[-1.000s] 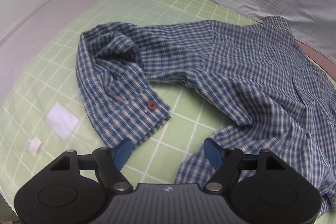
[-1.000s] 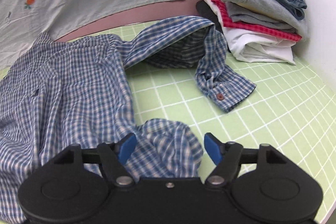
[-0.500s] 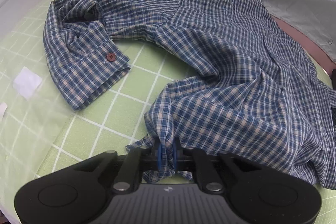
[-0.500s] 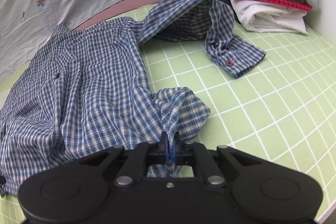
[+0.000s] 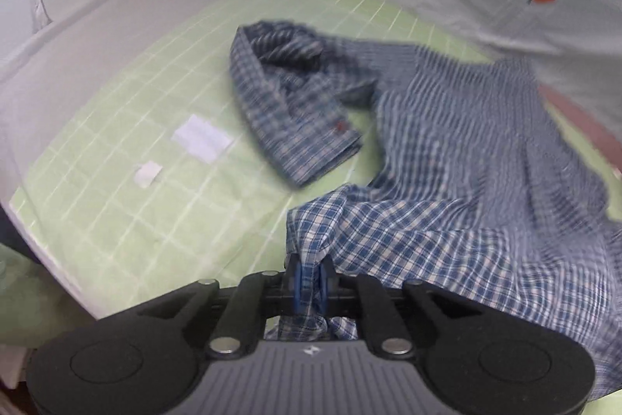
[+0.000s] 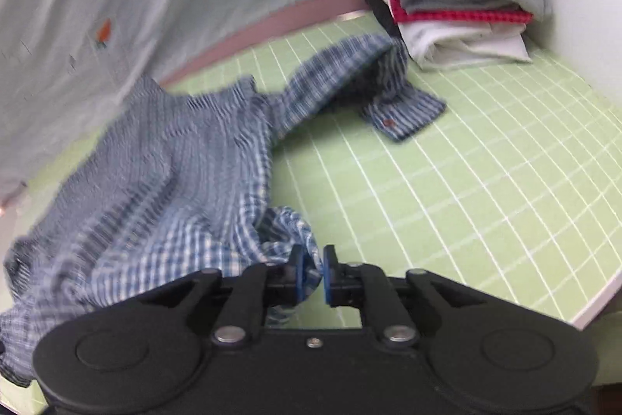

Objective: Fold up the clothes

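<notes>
The shirt (image 5: 458, 150) lies crumpled on the green mat (image 5: 116, 150), body running toward twelve o'clock from both grippers. The left gripper (image 5: 310, 284) and right gripper (image 6: 311, 273) each pinch a hem corner; both jaws have just eased slightly wider.

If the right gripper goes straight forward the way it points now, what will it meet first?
The right gripper already has a bunched hem of the plaid shirt between its jaws. Straight ahead lies bare green grid mat, probably met first; the shirt cuff lies further on. Depth is unclear.
</notes>
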Tool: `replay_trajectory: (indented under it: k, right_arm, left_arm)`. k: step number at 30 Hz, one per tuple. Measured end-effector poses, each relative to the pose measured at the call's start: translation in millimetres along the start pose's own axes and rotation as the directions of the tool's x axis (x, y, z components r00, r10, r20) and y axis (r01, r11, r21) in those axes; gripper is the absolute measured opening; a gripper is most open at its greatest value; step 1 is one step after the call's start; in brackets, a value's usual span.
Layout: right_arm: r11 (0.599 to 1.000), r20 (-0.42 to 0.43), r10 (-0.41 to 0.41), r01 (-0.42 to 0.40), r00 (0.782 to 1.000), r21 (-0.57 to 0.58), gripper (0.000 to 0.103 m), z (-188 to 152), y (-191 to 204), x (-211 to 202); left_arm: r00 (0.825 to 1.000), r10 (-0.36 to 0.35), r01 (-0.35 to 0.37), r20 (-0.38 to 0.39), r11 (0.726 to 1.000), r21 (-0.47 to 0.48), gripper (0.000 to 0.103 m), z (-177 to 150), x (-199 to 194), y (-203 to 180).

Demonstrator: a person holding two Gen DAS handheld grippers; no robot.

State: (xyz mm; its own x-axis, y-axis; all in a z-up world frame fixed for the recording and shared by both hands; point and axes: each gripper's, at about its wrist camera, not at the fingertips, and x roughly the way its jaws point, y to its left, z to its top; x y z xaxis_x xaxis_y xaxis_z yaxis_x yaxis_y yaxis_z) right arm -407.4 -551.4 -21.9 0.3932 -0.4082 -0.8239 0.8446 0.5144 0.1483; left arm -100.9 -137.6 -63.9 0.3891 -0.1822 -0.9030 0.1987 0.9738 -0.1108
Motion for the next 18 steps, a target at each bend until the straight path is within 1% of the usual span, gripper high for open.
replay_trajectory:
  k: [1, 2, 3, 4, 5, 6, 10, 13, 14, 16, 18]
  right_arm:
    - [0.999, -0.019, -0.033, 0.033, 0.999, -0.012, 0.026, -4.5, 0.4, 6.9]
    - [0.999, -0.014, -0.027, 0.027, 1.0, -0.022, 0.032, -7.6, 0.3, 6.9]
    - [0.999, -0.001, -0.019, 0.019, 1.0, -0.029, 0.043, -9.7, 0.1, 5.1]
    - [1.0, 0.025, -0.006, 0.007, 1.0, -0.029, 0.049, -10.4, -0.3, 1.0]
    - [1.0, 0.046, 0.002, -0.001, 0.999, -0.031, 0.059, -10.2, -0.1, -1.9]
    - [0.999, 0.057, 0.008, -0.006, 0.998, -0.034, 0.061, -8.4, 1.0, -2.2]
    - [0.997, 0.048, 0.053, -0.05, 0.997, -0.065, 0.062, 1.4, 10.2, 11.6]
    - [0.992, 0.022, 0.073, -0.07, 0.997, -0.103, 0.062, 8.2, 22.6, 31.3]
    - [0.99, 0.011, 0.075, -0.073, 0.997, -0.117, 0.062, 10.5, 26.8, 38.5]
    - [0.987, -0.006, 0.076, -0.076, 0.997, -0.143, 0.062, 13.4, 33.9, 51.3]
    - [0.984, -0.03, 0.077, -0.081, 0.997, -0.16, 0.062, 14.9, 40.6, 63.7]
  left_arm:
    - [1.0, 0.002, -0.002, -0.001, 1.0, -0.005, 0.013, -2.4, 1.8, 2.4]
    - [1.0, -0.008, 0.008, 0.004, 1.0, -0.013, 0.02, -4.1, 1.6, 5.4]
    - [1.0, -0.017, 0.017, 0.014, 1.0, -0.02, 0.032, -4.7, 0.5, 7.3]
    - [0.999, -0.023, 0.024, 0.029, 0.999, -0.021, 0.037, -4.3, -0.9, 7.4]
    - [0.999, -0.028, 0.029, 0.043, 0.999, -0.016, 0.044, -3.6, -1.9, 6.5]
    - [0.998, -0.032, 0.032, 0.054, 0.999, -0.004, 0.047, -2.5, -2.2, 4.9]
    - [0.995, -0.058, 0.055, 0.077, 0.998, 0.042, 0.05, 14.2, 5.1, -9.5]
    - [0.994, -0.076, 0.069, 0.08, 0.994, 0.081, 0.058, 28.4, 13.5, -23.5]
    - [0.994, -0.079, 0.071, 0.077, 0.992, 0.102, 0.061, 33.6, 18.0, -30.6]
    - [0.994, -0.082, 0.07, 0.07, 0.986, 0.153, 0.062, 40.4, 28.1, -45.4]
    - [0.995, -0.088, 0.076, 0.05, 0.975, 0.211, 0.067, 43.9, 38.7, -59.2]
